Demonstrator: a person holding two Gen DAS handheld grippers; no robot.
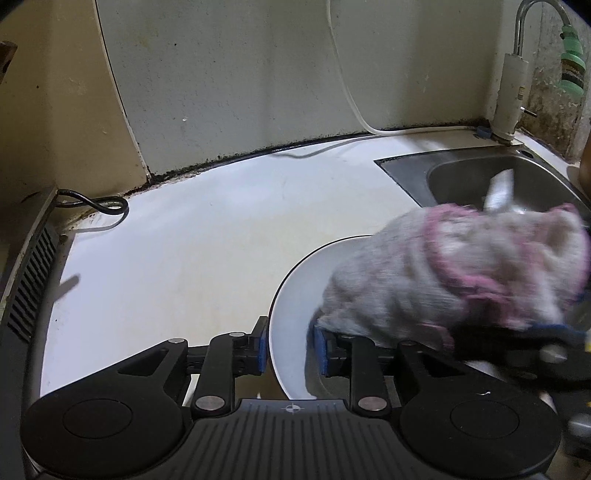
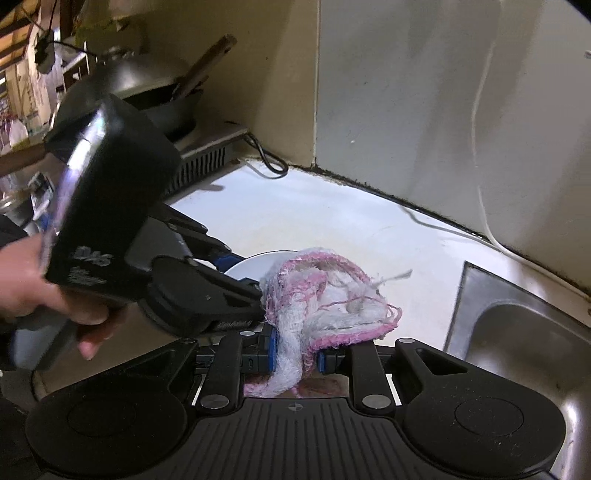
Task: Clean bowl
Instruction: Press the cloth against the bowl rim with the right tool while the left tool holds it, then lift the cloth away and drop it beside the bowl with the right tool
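The right gripper (image 2: 295,360) has its jaws clamped on a pink-edged white cloth (image 2: 332,299) bunched over the bowl (image 1: 295,295). The left gripper (image 1: 288,345) straddles the white bowl's rim — jaws slightly apart, pads not clearly pressing. The bowl sits on the pale bench (image 1: 192,236), beside the steel sink (image 1: 461,177).

A home kitchen, well used: a pale worn table (image 1: 207,236) meets a stainless steel sink (image 1: 480,177) with a curved metal tap (image 1: 524,22) at the grimy wall. A dark wok with a wooden handle (image 2: 166,99) sits on a stove beyond.
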